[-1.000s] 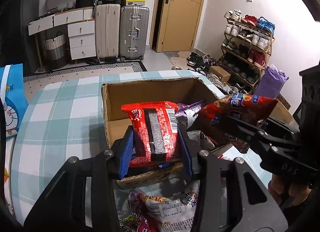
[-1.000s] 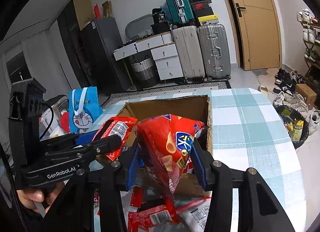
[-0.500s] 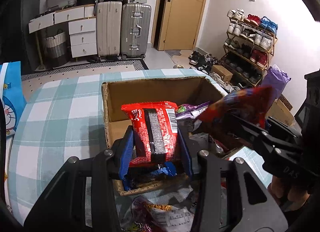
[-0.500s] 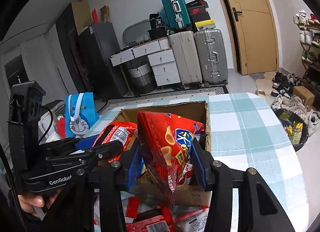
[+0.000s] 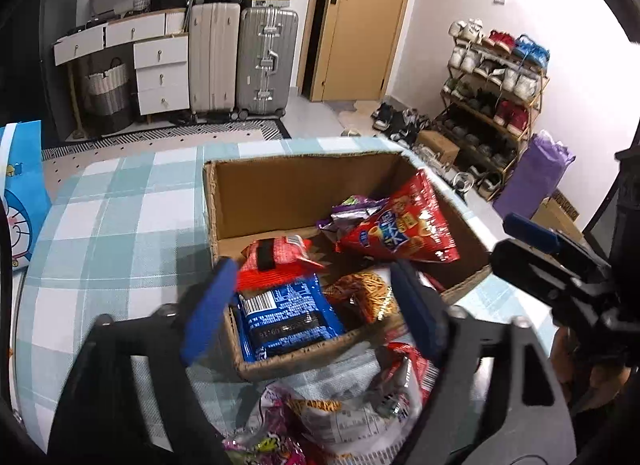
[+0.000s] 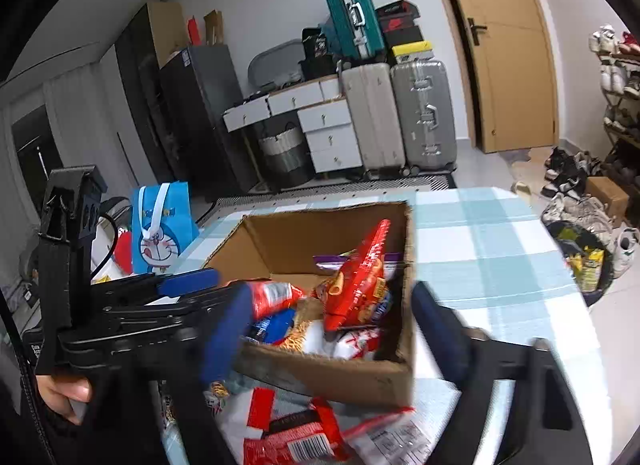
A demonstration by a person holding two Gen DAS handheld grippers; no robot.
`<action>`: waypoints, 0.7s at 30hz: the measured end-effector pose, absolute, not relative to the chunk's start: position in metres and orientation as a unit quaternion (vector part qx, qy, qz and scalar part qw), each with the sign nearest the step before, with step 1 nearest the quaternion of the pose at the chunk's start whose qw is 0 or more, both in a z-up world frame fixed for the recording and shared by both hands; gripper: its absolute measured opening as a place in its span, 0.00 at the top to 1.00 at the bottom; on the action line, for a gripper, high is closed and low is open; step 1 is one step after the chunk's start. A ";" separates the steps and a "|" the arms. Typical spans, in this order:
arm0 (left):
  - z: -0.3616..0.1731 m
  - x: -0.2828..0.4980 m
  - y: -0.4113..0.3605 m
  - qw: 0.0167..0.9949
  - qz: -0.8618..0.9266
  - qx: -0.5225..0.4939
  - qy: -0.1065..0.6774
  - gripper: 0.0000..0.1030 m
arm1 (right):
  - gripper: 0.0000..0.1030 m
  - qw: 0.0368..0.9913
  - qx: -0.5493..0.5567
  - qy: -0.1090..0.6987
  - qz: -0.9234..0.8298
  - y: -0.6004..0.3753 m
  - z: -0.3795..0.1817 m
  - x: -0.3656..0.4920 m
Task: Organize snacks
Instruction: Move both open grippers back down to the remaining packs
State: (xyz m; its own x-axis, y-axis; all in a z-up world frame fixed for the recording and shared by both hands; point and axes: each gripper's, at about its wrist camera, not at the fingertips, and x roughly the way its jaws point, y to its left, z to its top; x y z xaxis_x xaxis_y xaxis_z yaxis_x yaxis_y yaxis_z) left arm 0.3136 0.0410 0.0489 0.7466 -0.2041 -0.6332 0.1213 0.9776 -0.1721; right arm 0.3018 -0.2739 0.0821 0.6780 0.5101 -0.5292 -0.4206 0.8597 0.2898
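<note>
An open cardboard box [image 5: 256, 201] [image 6: 328, 373] stands on the checked tablecloth [image 5: 120, 225]. My left gripper [image 5: 312, 277] hangs over its near edge with its jaws opening and nothing pressed between them. A red pack with a black stripe [image 5: 280, 257] [image 6: 272, 293] lies in the box just beyond it, on a blue pack [image 5: 288, 317]. My right gripper [image 6: 331, 291] is also opening, with nothing between its pads. A red chip bag [image 6: 356, 281] [image 5: 396, 229] leans loose inside the box. Each gripper shows in the other's view: right gripper [image 5: 516, 245], left gripper [image 6: 208, 289].
More snack packs [image 5: 340, 417] [image 6: 292, 433] lie loose on the cloth in front of the box. A blue cartoon bag [image 6: 162, 225] stands left of the table. A hand [image 6: 64, 393] holds the left gripper. Suitcases [image 5: 240, 57] and a shoe rack [image 5: 492, 81] line the room behind.
Both grippers have opened. The red striped pack has dropped from the left one into the box, and the red chip bag has left the right one and now leans in the box.
</note>
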 end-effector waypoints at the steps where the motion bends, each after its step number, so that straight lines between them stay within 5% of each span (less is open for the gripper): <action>1: 0.051 0.309 0.043 0.933 -0.082 -0.064 0.344 0.19 | 0.04 0.912 0.078 0.312 0.253 -0.279 0.083 0.300; 7: 0.055 0.273 0.061 0.935 -0.041 -0.076 0.343 0.02 | 0.00 0.904 0.080 0.346 0.239 -0.301 0.083 0.289; 21: 0.012 0.214 0.091 0.919 0.006 -0.091 0.383 0.01 | 0.00 0.894 0.037 0.382 0.230 -0.320 0.061 0.250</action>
